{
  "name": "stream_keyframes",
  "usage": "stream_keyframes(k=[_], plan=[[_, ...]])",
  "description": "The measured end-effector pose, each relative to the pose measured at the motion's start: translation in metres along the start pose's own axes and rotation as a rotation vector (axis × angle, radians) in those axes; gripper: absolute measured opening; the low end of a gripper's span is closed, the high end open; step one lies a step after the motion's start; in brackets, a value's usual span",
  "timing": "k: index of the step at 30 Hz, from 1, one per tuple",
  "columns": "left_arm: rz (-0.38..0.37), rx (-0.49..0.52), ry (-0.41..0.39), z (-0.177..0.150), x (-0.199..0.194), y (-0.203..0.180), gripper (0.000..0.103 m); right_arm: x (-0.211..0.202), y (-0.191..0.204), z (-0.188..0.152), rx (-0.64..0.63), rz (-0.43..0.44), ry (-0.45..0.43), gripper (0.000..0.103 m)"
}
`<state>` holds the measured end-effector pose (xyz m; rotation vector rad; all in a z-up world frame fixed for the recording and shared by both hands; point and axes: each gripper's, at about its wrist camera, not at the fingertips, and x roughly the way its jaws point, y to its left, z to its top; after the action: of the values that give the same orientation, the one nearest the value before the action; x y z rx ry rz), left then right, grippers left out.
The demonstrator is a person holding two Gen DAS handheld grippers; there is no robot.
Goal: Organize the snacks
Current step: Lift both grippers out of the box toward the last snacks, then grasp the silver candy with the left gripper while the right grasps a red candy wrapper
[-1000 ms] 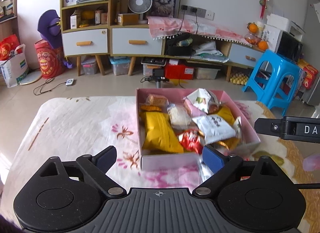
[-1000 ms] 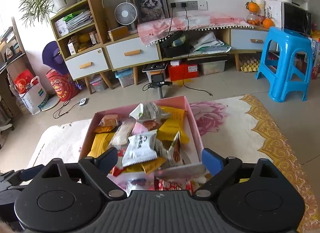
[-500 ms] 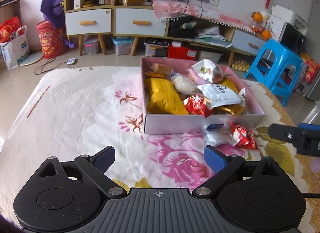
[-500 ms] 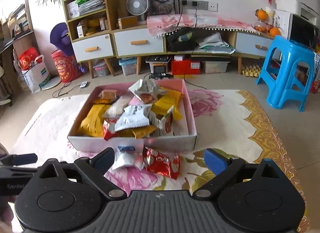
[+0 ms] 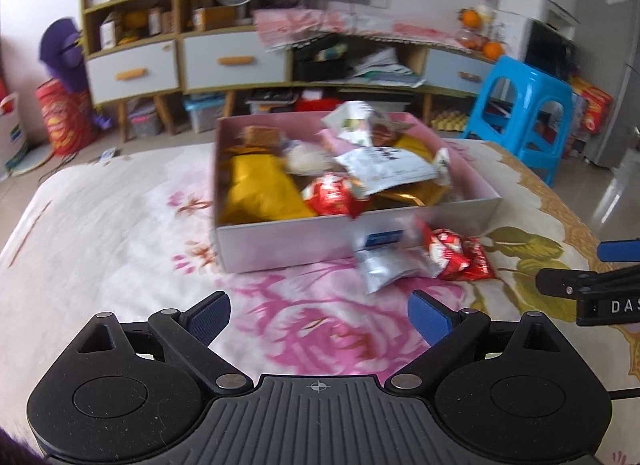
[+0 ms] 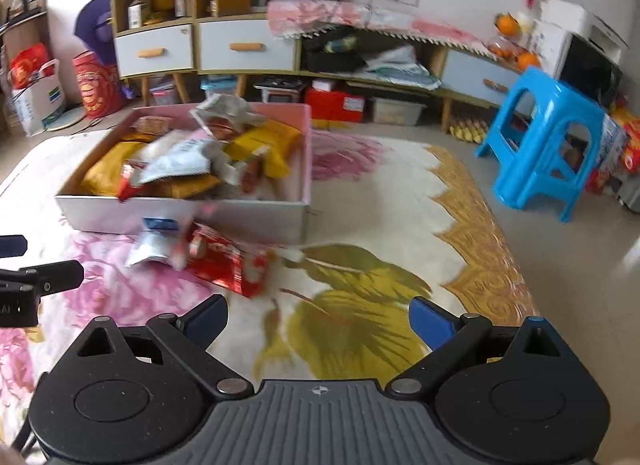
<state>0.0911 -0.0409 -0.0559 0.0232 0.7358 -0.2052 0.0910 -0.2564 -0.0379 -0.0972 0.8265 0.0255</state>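
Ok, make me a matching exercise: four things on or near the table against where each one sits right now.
Things
1. yellow packet
2. red packet
3. blue stool
4. silver packet

Places
A. on the floor beside the table
B. inside the pink box
C. on the cloth in front of the box, nearer the right gripper
D. against the box's front wall, left of the red packet

Pairs: 1-B, 2-C, 3-A, 4-D

Packets (image 5: 416, 253) block box (image 5: 288, 241) front; cloth (image 6: 380, 205) rightward free.

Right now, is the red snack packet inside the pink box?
No, the red snack packet lies on the floral cloth outside the pink box, against its front wall.
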Motion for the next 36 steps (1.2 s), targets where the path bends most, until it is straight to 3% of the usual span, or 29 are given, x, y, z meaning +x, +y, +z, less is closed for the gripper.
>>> stream_keyframes(k=[6, 11, 14, 16, 25, 30, 36], plan=[[-0.023, 0.139, -0.051, 0.000, 0.020, -0.025, 0.094, 0.012, -0.013, -0.005, 0.030, 0.002, 0.013, 0.089], [-0.080, 0.184, -0.058, 0.003, 0.033, -0.029, 0.089, 0.021, -0.014, -0.007, 0.031, 0.039, 0.009, 0.089], [-0.101, 0.202, -0.053, 0.005, 0.040, -0.028, 0.071, 0.028, -0.012, -0.006, 0.028, 0.070, 0.006, 0.089], [-0.109, 0.204, -0.040, 0.006, 0.044, -0.026, 0.049, 0.033, -0.013, -0.005, 0.035, 0.096, 0.000, 0.089], [-0.159, 0.215, -0.021, 0.004, 0.051, -0.019, 0.028, 0.049, -0.010, 0.007, 0.117, 0.267, -0.025, 0.088], [-0.177, 0.223, -0.022, 0.004, 0.051, -0.021, 0.026, 0.055, 0.002, 0.015, 0.149, 0.327, -0.012, 0.083], [-0.187, 0.241, -0.031, 0.003, 0.052, -0.020, 0.031, 0.063, 0.008, 0.021, 0.199, 0.335, 0.005, 0.066]])
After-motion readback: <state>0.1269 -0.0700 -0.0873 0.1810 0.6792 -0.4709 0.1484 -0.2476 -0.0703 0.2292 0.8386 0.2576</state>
